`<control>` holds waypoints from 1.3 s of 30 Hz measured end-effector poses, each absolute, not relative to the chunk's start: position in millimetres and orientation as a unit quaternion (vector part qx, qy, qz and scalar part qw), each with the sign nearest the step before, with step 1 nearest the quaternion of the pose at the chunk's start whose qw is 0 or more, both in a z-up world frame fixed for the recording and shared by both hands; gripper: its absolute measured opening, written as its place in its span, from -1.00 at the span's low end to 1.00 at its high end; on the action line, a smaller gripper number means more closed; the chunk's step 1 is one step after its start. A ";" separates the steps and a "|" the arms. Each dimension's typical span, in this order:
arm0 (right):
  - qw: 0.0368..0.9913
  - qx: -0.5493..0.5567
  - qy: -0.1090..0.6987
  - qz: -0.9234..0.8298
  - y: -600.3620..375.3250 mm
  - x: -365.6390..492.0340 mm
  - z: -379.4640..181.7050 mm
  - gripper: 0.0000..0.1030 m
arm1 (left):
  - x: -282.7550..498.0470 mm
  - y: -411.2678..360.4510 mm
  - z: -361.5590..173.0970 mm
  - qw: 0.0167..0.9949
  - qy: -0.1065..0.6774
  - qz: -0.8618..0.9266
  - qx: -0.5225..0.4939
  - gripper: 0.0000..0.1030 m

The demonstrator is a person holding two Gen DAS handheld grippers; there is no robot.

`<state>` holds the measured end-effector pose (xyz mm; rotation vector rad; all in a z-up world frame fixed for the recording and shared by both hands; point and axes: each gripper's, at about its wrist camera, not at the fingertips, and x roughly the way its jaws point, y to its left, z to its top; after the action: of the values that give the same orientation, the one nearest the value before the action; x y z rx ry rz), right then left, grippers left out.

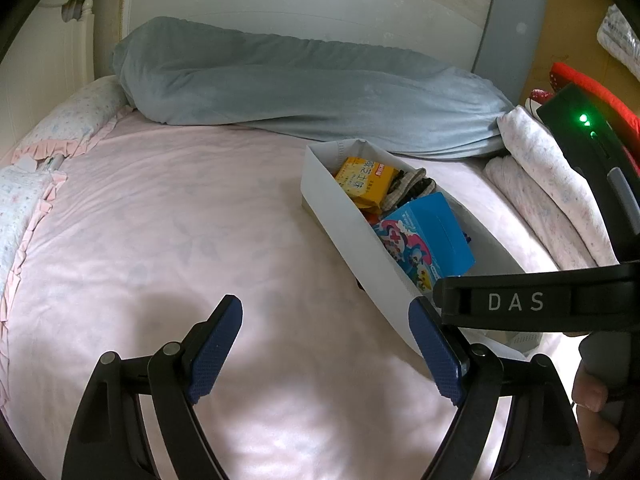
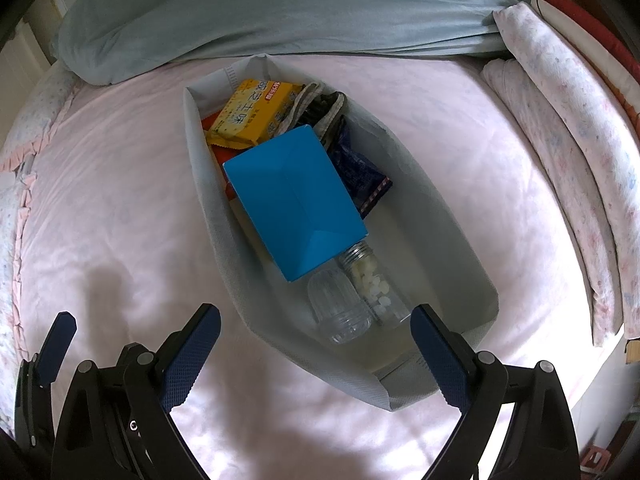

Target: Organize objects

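- We hold both claws above the bed, and the landmark for everything is the grey bin lying on the pink sheet.
- The left claw is released, its blue pads wide apart and gripping nothing; the bin lies ahead of it and to its right.
- The right claw is likewise released and empty; it hangs just over the bin's near end, so we judge the right hand the nearer one for any reach inside.
- The bin's long axis runs away from the right claw toward the grey pillow beyond its far end.
- Inside the bin, a blue box rests across the middle, a yellow packet sits toward the far end, and a clear bottle lies at the near end.
- Only the right view shows the bottle and the dark blue pouch beside the box; only the left view shows the box's cartoon face.
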<state>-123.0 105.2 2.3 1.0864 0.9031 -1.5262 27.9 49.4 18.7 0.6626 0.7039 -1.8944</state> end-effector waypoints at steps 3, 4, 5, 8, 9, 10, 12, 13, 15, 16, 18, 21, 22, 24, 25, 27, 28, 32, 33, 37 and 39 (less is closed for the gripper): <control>0.506 0.451 0.375 -0.633 105.2 -122.4 1.8 0.87 | 28.0 49.5 18.6 0.486 0.289 -0.779 0.272 0.64; 0.506 0.451 0.374 -0.632 105.4 -122.3 1.8 0.87 | 28.2 49.6 18.7 0.485 0.290 -0.779 0.272 0.64; 0.506 0.452 0.374 -0.632 105.4 -122.0 1.7 0.87 | 28.1 49.6 18.7 0.485 0.289 -0.779 0.272 0.64; 0.507 0.453 0.373 -0.631 104.5 -123.2 0.4 0.87 | 28.1 49.5 18.6 0.486 0.290 -0.778 0.272 0.64; 0.506 0.454 0.373 -0.631 104.2 -123.5 0.1 0.87 | 28.1 49.7 18.7 0.486 0.290 -0.779 0.272 0.64; 0.506 0.454 0.373 -0.631 104.5 -123.7 0.2 0.87 | 28.0 49.6 18.9 0.486 0.290 -0.779 0.271 0.64; 0.506 0.456 0.372 -0.630 105.2 -124.2 0.4 0.87 | 27.5 49.7 19.1 0.486 0.290 -0.779 0.271 0.64; 0.506 0.456 0.372 -0.630 105.1 -124.5 0.1 0.87 | 27.4 49.7 19.1 0.486 0.290 -0.779 0.272 0.64; 0.506 0.456 0.373 -0.630 105.0 -124.9 -0.3 0.87 | 27.1 49.7 19.3 0.486 0.290 -0.778 0.272 0.64; 0.506 0.456 0.373 -0.629 105.1 -124.8 -0.7 0.87 | 27.1 50.1 19.5 0.486 0.290 -0.778 0.272 0.64; 0.506 0.457 0.374 -0.628 105.0 -125.0 -1.1 0.87 | 27.1 50.1 19.6 0.486 0.290 -0.778 0.272 0.64; 0.507 0.457 0.375 -0.627 105.8 -124.0 -1.5 0.87 | 27.5 50.1 19.7 0.486 0.290 -0.778 0.273 0.64; 0.508 0.457 0.375 -0.627 105.7 -124.2 -1.4 0.87 | 27.5 50.5 19.5 0.486 0.290 -0.778 0.274 0.64; 0.509 0.457 0.375 -0.626 105.7 -123.7 -1.6 0.87 | 27.9 51.1 20.2 0.486 0.290 -0.778 0.273 0.64; 0.509 0.457 0.375 -0.626 105.2 -123.8 -2.2 0.87 | 27.2 50.9 19.5 0.486 0.290 -0.778 0.273 0.64; 0.509 0.457 0.376 -0.625 104.9 -123.5 -2.7 0.87 | 27.2 51.2 18.8 0.487 0.290 -0.778 0.273 0.64; 0.509 0.458 0.376 -0.625 104.9 -123.2 -2.8 0.87 | 27.1 51.4 19.1 0.486 0.290 -0.778 0.273 0.64; 0.510 0.458 0.376 -0.624 105.0 -121.8 -3.1 0.87 | 27.3 51.4 19.2 0.486 0.289 -0.778 0.273 0.64; 0.510 0.459 0.375 -0.623 105.1 -121.9 -3.2 0.87 | 27.3 51.4 19.2 0.486 0.290 -0.778 0.273 0.64; 0.510 0.459 0.376 -0.623 104.3 -122.4 -4.1 0.87 | 27.3 51.5 19.4 0.486 0.289 -0.778 0.273 0.64; 0.509 0.459 0.376 -0.623 104.4 -122.3 -3.9 0.87 | 27.7 51.7 19.5 0.486 0.290 -0.778 0.273 0.64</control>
<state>-122.3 104.4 -3.9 1.1058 0.9066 -1.5012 27.7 51.7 19.5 0.6633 0.7049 -1.8939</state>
